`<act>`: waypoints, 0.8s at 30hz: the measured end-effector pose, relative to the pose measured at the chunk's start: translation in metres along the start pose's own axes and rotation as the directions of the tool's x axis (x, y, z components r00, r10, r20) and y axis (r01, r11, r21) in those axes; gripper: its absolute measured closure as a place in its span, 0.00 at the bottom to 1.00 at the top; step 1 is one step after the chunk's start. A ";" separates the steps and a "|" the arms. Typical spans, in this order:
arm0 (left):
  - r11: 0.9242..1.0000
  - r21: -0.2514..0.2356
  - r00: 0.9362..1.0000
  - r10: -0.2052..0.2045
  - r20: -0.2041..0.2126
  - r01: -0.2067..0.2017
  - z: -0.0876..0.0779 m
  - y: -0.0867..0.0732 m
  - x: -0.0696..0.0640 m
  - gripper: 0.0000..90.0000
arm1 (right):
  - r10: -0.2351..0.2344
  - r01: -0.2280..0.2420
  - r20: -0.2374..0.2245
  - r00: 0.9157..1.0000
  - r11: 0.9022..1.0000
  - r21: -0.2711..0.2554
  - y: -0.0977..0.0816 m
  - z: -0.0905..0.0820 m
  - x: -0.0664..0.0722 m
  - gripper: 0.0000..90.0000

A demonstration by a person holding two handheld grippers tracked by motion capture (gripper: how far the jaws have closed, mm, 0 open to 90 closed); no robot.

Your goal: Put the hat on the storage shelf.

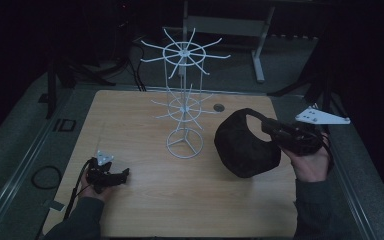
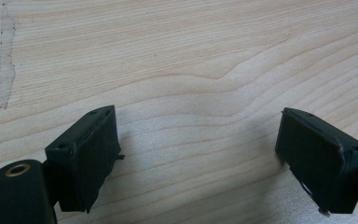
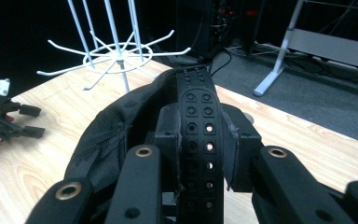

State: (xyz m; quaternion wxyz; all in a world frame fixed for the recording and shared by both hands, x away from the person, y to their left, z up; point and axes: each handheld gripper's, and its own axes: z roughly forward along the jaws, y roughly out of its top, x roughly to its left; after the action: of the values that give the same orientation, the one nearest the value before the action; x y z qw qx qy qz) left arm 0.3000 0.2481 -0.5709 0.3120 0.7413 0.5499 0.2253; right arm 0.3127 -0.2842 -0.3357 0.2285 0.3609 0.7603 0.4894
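While the right gripper (image 1: 275,131) pinches the cap's (image 1: 245,145) perforated back strap (image 3: 199,121) between its pads, the cap hangs at the table's right half, its lower edge at or just above the wood; contact cannot be confirmed. In the high view the strap end points right toward the gripper, and the dark crown bulges left and down toward the rack (image 1: 184,100). In the right gripper view the strap runs straight away from the camera, along the jaws' line, with the crown's mesh to its left.

Left gripper (image 1: 107,175) rests low at the table's near-left, well apart from the cap, jaws spread wide with bare wood between them.

Table (image 1: 130,120): pale wood grain, rectangular, with a faint pencil-like mark (image 2: 5,60) in the left gripper view and a small round grommet (image 1: 218,107) near the far edge. A white wire rack with two tiers of radiating hooks stands on a ring base at centre, just left of the cap.

Room: dark, grey floor, cables (image 1: 45,176), and a grey metal frame leg (image 1: 260,55) behind the table.

No legible brand or writing on the cap.
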 end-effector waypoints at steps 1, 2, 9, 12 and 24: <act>1.000 0.000 1.000 0.000 0.000 0.000 0.000 0.000 0.000 0.15 | 0.000 0.000 -0.002 1.000 1.000 0.001 0.001 0.000 0.000 0.79; 1.000 0.001 1.000 0.000 0.001 0.000 0.000 0.000 0.000 0.15 | -0.003 0.003 -0.007 1.000 1.000 0.000 0.002 -0.001 0.000 0.79; 1.000 0.001 1.000 0.000 0.000 0.000 0.000 0.000 0.000 0.15 | -0.018 0.018 -0.034 0.999 1.000 -0.004 0.009 -0.002 0.001 0.79; 1.000 0.001 1.000 0.000 0.000 0.000 0.000 0.000 0.000 0.15 | -0.027 0.027 -0.051 0.998 1.000 -0.009 0.013 -0.003 0.001 0.79; 1.000 0.000 1.000 -0.001 0.001 0.001 0.000 0.000 0.000 0.15 | -0.045 0.043 -0.125 0.991 0.999 -0.017 0.026 -0.007 0.001 0.79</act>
State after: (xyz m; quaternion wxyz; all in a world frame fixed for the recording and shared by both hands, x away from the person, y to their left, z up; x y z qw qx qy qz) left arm 0.3001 0.2481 -0.5708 0.3121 0.7413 0.5500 0.2249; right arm 0.3157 -0.2803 -0.3088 0.1937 0.3108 0.7774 0.5115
